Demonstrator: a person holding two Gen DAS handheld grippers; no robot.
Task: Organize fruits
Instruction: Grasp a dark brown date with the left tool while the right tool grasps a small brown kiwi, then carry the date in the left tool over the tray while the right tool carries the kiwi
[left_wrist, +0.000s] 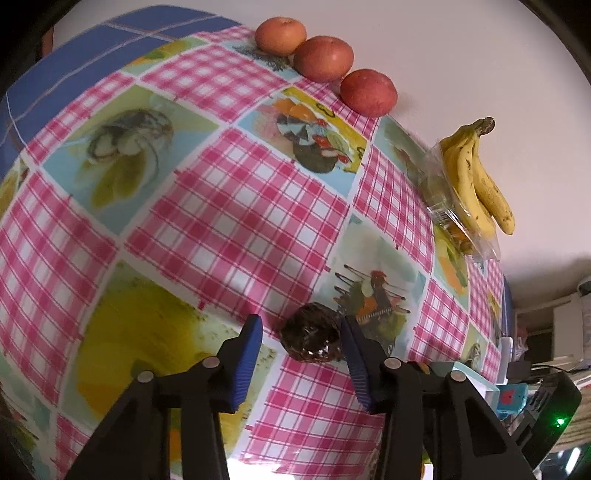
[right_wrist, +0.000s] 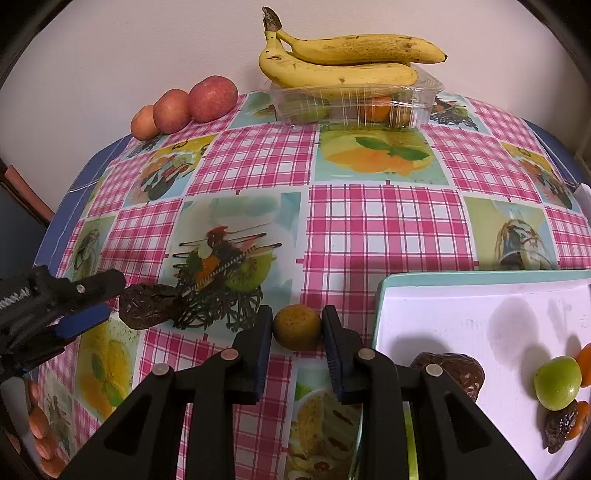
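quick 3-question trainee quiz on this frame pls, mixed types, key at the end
1. True or false: the bananas rest on top of the clear plastic tub.
2. What sits between the fingers of the right gripper?
A. a red apple
B. a small yellow-brown round fruit
C. a banana
3. How many red apples stand in the row by the wall?

Key
1. True.
2. B: the small round fruit is gripped by both pads, while the left gripper reaches around a dark wrinkled fruit with a gap at one pad.
3. Three: apples in a line at the far edge of the tablecloth.
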